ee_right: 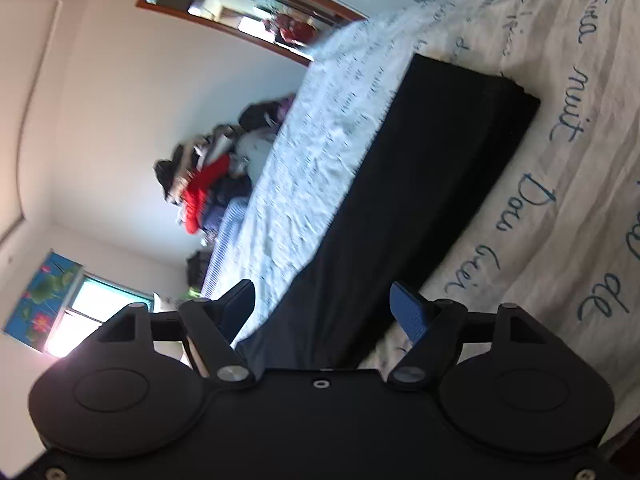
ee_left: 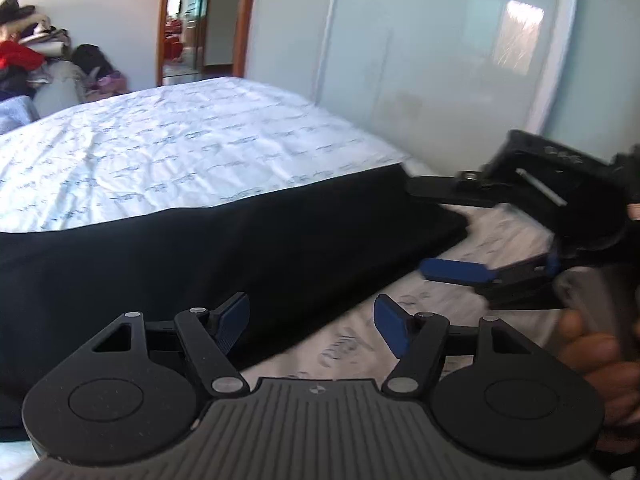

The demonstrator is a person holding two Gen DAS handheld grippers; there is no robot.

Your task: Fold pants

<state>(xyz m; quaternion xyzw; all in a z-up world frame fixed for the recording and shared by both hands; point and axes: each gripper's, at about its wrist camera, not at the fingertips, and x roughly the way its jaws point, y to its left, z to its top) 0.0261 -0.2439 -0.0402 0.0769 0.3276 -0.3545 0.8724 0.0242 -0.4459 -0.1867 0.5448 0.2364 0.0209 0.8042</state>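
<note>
The black pants (ee_left: 208, 260) lie flat on the bed as a long smooth strip, with a squared end at the right. My left gripper (ee_left: 310, 326) is open and empty over the near edge of the pants. My right gripper (ee_left: 420, 232) shows in the left wrist view at the right, open, with its jaws on either side of the pants' squared end. In the right wrist view the pants (ee_right: 400, 184) run away from my open right gripper (ee_right: 324, 312), whose view is rolled sideways.
The bed has a white sheet with blue handwriting print (ee_left: 192, 140). A pile of clothes and bags (ee_left: 36, 52) sits beyond the bed's far left. A pale wardrobe (ee_left: 420, 60) stands close behind the bed, beside a doorway (ee_left: 196, 20).
</note>
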